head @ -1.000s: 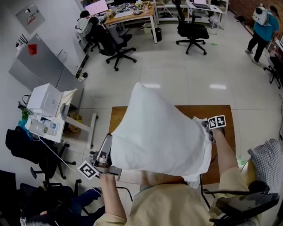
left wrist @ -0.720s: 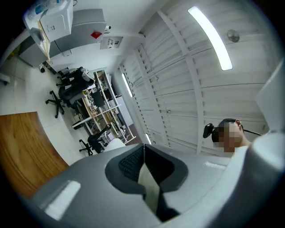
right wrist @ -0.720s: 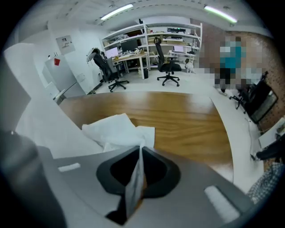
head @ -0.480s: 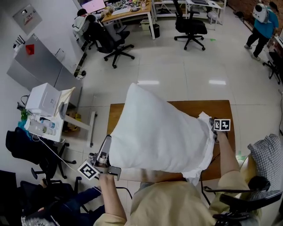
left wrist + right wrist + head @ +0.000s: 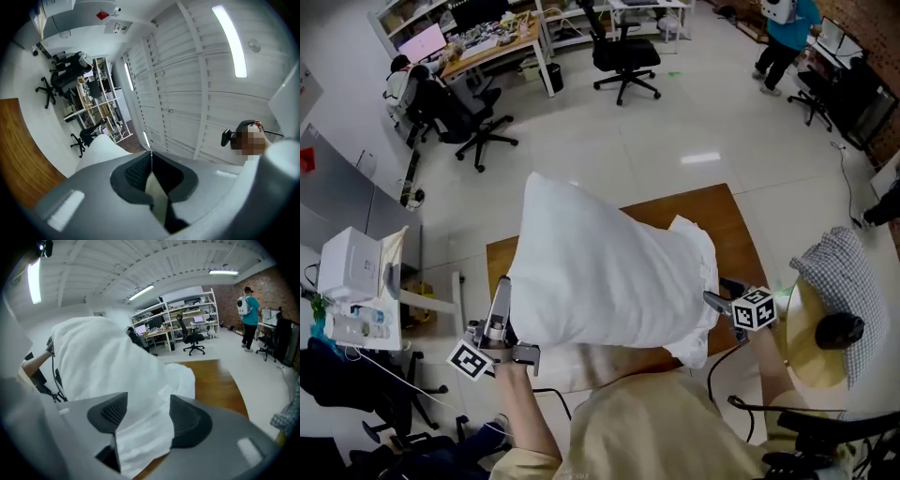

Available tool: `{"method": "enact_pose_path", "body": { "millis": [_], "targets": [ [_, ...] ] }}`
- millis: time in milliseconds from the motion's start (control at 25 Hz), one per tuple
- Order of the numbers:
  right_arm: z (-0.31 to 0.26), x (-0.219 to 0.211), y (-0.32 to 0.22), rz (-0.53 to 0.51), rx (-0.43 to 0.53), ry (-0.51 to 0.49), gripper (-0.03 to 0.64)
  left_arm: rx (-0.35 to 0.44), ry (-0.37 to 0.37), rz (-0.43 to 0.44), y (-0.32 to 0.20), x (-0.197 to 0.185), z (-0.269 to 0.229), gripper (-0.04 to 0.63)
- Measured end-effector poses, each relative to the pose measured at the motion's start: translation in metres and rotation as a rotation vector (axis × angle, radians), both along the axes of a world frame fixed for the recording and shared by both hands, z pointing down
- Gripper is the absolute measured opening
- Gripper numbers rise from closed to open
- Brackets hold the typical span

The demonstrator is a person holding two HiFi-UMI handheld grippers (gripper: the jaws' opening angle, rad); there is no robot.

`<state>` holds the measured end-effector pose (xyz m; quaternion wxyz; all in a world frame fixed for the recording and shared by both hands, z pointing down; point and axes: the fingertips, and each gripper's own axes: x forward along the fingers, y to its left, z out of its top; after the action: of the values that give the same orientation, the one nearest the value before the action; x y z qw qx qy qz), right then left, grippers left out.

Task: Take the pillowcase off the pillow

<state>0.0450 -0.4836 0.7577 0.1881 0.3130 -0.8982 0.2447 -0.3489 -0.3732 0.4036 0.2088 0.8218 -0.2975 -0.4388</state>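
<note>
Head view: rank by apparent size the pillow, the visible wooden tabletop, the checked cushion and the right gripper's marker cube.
1. pillow, largest, though held nearest the camera.
2. visible wooden tabletop and checked cushion look alike; unranked.
3. marker cube, smallest.

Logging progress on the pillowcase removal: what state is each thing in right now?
pillowcase: not yet off, bunched at its right end, held up over the table.
left gripper: shut on pillowcase cloth.
right gripper: jaws have just been opening; cloth between them, not pinched.
</note>
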Motion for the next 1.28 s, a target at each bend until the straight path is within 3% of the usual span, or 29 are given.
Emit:
{"method": "enact_pose_path", "body": {
  "millis": [200, 400, 480, 600, 800, 960, 1040, 1120, 1280],
  "targets": [
    [0.038, -0.012, 0.106, 0.028, -0.131, 0.078, 0.284, 0.023, -0.001, 0.068, 0.007, -0.007, -0.022, 0.009],
    [0.085, -0.026, 0.142, 0.094, -0.243, 0.094, 0.277, 0.029, 0.014, 0.106, 0.008, -0.008, -0.037, 0.009],
    [0.103, -0.033, 0.143, 0.087, -0.251, 0.141, 0.191, 0.016, 0.047, 0.110, 0.009, -0.021, -0.034, 0.009],
    [0.139, -0.042, 0.147, 0.033, -0.207, 0.242, 0.102, 0.003, 0.157, 0.109, 0.019, -0.054, -0.009, 0.009],
    [0.174, 0.017, 0.149, 0.069, -0.173, 0.446, 0.018, -0.027, 0.221, 0.080, 0.024, -0.078, 0.013, 0.009],
    [0.196, 0.063, 0.135, 0.123, -0.193, 0.544, 0.015, -0.043, 0.217, 0.075, 0.020, -0.078, 0.014, 0.009],
    [0.193, 0.063, 0.125, 0.117, -0.206, 0.546, 0.015, -0.043, 0.209, 0.073, 0.016, -0.075, 0.012, 0.009],
    [0.191, 0.059, 0.122, 0.132, -0.213, 0.486, 0.017, -0.044, 0.173, 0.067, 0.021, -0.068, 0.021, 0.009],
    [0.186, 0.058, 0.133, 0.229, -0.214, 0.253, 0.093, -0.064, -0.018, 0.003, 0.045, -0.064, 0.065, 0.011]
  ]
}}
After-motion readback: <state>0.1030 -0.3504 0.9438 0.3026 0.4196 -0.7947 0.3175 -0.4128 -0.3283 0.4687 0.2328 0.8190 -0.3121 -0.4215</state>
